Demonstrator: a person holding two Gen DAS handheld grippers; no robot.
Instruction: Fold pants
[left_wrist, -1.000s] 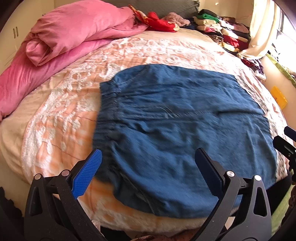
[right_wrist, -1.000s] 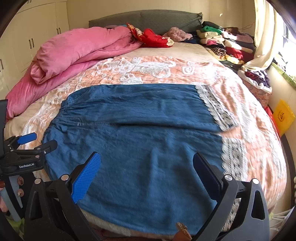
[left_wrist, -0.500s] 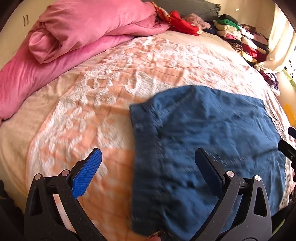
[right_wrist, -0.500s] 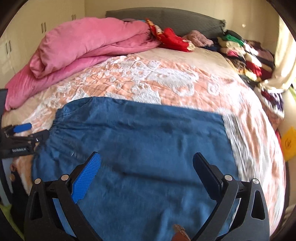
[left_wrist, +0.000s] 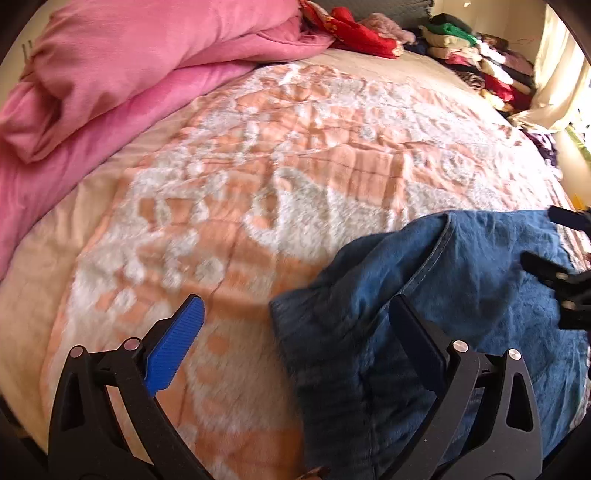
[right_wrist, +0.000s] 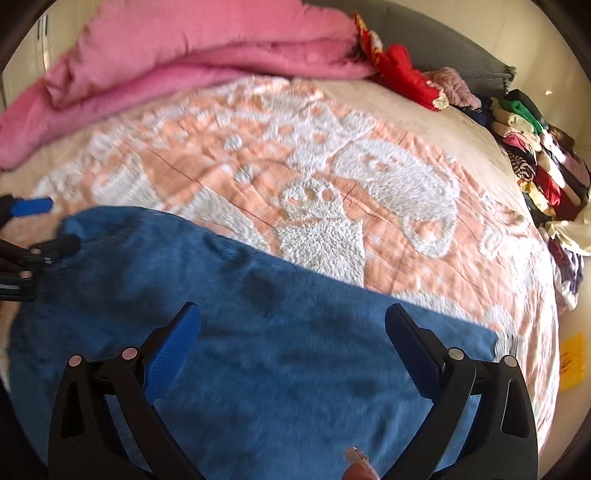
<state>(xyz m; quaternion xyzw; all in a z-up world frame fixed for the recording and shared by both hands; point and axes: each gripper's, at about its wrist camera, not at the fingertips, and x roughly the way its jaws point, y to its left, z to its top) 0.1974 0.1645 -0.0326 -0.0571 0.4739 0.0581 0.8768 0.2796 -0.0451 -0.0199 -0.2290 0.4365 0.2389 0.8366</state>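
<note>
In the lower right of the left wrist view, the blue denim pants (left_wrist: 461, 295) now lie bunched and narrower than a second ago; a fold seems under way. Left gripper (left_wrist: 295, 339) and right gripper (right_wrist: 291, 339) both gape, empty.

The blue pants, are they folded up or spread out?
Partly folded. The blue pants lie flat on the bed, one seamed layer doubled over near the waist.

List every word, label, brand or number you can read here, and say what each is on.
No text is readable in either view.
Yellow tag beside the bed: it bears a faint mark, too blurred to read.
Left gripper, seen from the right wrist: any print on its body is too blurred and dark to read.
Pants, blanket, clothes pile: no lettering visible.
</note>
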